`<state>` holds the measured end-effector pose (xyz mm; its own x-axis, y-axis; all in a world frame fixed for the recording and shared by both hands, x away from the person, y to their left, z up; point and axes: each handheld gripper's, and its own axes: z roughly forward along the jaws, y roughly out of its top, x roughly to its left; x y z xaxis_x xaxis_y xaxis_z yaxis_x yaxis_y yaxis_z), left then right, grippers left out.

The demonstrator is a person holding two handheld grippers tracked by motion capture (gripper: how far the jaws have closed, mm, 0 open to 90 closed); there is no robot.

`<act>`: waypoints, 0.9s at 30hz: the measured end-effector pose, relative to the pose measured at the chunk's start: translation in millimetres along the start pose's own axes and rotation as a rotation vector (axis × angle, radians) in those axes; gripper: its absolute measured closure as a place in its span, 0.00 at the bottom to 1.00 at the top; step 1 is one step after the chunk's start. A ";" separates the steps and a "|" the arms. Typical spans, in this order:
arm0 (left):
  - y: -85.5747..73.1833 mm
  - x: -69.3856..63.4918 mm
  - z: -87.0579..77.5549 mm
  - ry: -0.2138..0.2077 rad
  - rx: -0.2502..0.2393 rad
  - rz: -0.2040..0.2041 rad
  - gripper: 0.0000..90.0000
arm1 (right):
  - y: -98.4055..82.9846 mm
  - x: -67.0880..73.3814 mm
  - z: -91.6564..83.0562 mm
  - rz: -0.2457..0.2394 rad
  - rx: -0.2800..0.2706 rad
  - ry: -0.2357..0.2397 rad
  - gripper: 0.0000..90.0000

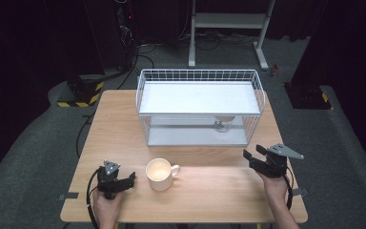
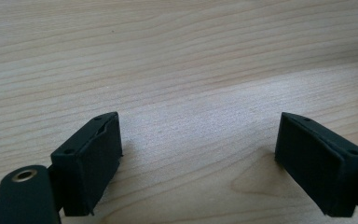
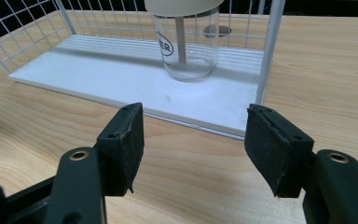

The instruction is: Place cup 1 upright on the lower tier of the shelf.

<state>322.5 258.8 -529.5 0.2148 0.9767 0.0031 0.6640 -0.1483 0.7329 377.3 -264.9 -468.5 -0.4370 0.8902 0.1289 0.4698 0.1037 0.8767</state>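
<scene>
From the high view I have the light wooden worktop (image 1: pixel 124 124) in front of me, with a white wire two-tier rack (image 1: pixel 199 106) standing toward its far side. A cream ceramic mug (image 1: pixel 160 174) sits upright near the front edge, its handle pointing to the right, well apart from the rack. On the rack's lower white shelf, toward its right end, stands a clear glass jar with a pale lid (image 1: pixel 223 122); in my right gripper view the same jar (image 3: pixel 185 44) is upright on the white base, with a stem visible inside and part of a printed oval mark on the glass.

My left claw (image 1: pixel 130 179) rests low at the front left, just beside the mug and pointing toward it, held by a hand (image 1: pixel 106 206). In the left gripper view that left claw (image 2: pixel 198 163) is spread wide over bare wood, with nothing between the jaws.

My right claw (image 1: pixel 252 153) is at the front right, held by the other hand (image 1: pixel 275 185), aimed toward the rack's right corner. In the right gripper view it stands wide and empty (image 3: pixel 193 140).
</scene>
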 end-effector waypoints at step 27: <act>0.0 -0.1 0.2 0.000 -0.002 -0.004 0.17 | -27.4 -14.0 -14.3 0.026 0.011 -0.051 0.42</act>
<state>322.6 258.6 -529.6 0.2120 0.9773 0.0007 0.6635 -0.1445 0.7341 359.6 -286.5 -487.7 -0.3852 0.9139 0.1280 0.4894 0.0847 0.8679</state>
